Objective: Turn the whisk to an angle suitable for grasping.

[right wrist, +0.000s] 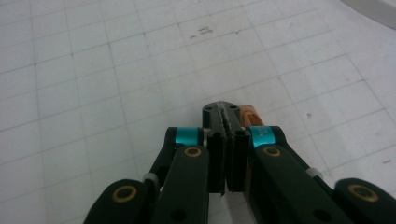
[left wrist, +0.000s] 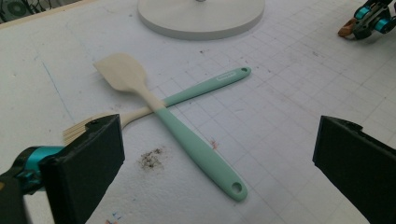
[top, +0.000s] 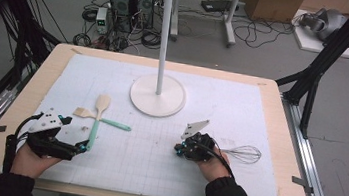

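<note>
where it crosses the brush (left wrist: 93, 125), the spatula (left wrist: 187, 140) points blade-away, seemingly.

I see bare mat at frame centre between my grippers; the stand base (top: 157, 96) blocks upper centre, the whisk (top: 244, 153) lies right, crossed spatulas (top: 99, 119) left.

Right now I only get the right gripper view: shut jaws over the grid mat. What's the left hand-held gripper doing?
Observer: The left hand-held gripper is open, low over the mat, at the spatula's handle end.
Operator: Anything touching that spatula?
Observer: A brush lies crossed under it.
Operator: And on my side?
Observer: A whisk lies on the mat just right of the right hand-held gripper.
</note>
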